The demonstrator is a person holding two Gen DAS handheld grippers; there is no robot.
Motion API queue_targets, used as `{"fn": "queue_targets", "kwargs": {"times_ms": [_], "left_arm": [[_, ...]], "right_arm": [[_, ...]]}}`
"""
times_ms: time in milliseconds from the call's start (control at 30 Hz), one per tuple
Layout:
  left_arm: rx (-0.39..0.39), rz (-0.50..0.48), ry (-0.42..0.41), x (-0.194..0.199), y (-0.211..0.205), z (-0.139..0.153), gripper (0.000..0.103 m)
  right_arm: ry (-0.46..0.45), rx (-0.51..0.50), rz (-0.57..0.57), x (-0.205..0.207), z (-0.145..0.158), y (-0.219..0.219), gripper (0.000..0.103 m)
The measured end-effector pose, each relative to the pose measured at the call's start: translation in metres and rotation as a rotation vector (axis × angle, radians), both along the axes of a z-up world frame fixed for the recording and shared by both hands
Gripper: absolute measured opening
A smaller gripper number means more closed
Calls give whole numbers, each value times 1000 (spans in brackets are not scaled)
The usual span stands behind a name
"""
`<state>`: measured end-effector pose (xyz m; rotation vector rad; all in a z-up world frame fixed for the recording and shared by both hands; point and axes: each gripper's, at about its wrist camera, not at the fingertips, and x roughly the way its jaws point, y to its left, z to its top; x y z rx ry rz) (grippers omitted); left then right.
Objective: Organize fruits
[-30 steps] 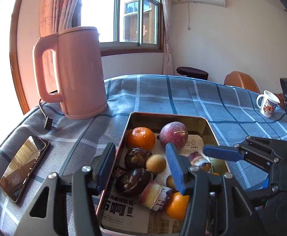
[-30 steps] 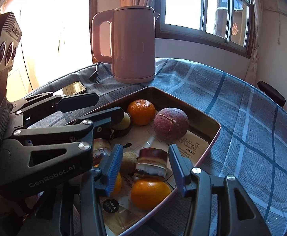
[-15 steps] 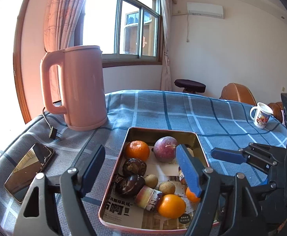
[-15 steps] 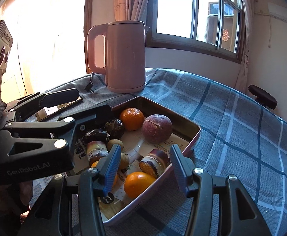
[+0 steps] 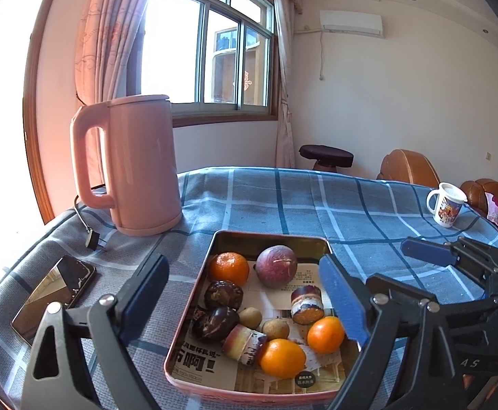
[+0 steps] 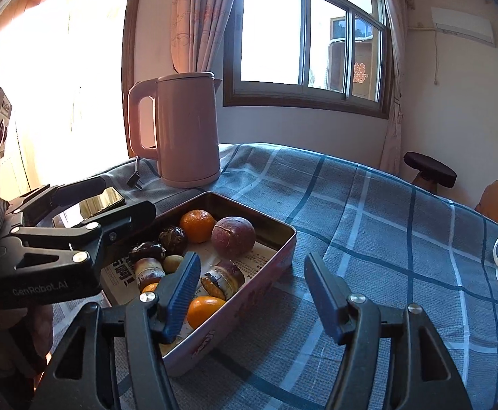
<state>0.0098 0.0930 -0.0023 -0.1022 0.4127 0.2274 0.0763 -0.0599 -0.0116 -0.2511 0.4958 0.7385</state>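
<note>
Both hand-held grippers have just been opening, and neither has anything between its pads. The left hand-held gripper [image 5: 245, 294] is spread wide, its pads straddling the near-left part of the tray [image 5: 269, 237] in its own view without touching any fruit. The right hand-held gripper [image 6: 254, 294] is spread too, hovering over the tray's near right corner and the checked cloth on the desk [image 6: 385, 212].

All the fruit sits inside the tray on its newspaper lining: the purple passion fruit [image 5: 276, 265] at the back beside a tangerine [image 5: 229, 268], two dark wrinkly fruits [image 5: 223, 294] down the left, a pair of small brown round ones [image 5: 250, 317] in the middle, two cut cane chunks [image 5: 306, 302], and two more tangerines [image 5: 282, 358] near the front. Nothing is lying loose on the cloth that the views show.

Compared with a second ago, both cameras look from farther off and higher: the tray was filling the lower frame then and now shows almost whole, with the pink kettle [image 5: 136, 164], phone [image 5: 54, 297] and mug [image 5: 446, 205] all in view. The right pads were framing the cane chunk back then; now it lies clear of them. So it looks like a release and pull-away, and the sorting seems pretty much finished.
</note>
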Motion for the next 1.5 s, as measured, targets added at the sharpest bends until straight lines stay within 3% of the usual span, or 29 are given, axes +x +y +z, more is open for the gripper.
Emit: {"fn": "queue_targets", "kwargs": {"times_ms": [800, 1500], "left_arm": [[42, -18, -7, -1, -23, 5, 100], [54, -34, -4, 1, -36, 9, 103]], "right_arm": [[-18, 96, -48, -10, 10, -39, 67], [-42, 110, -76, -10, 15, -52, 67]]}}
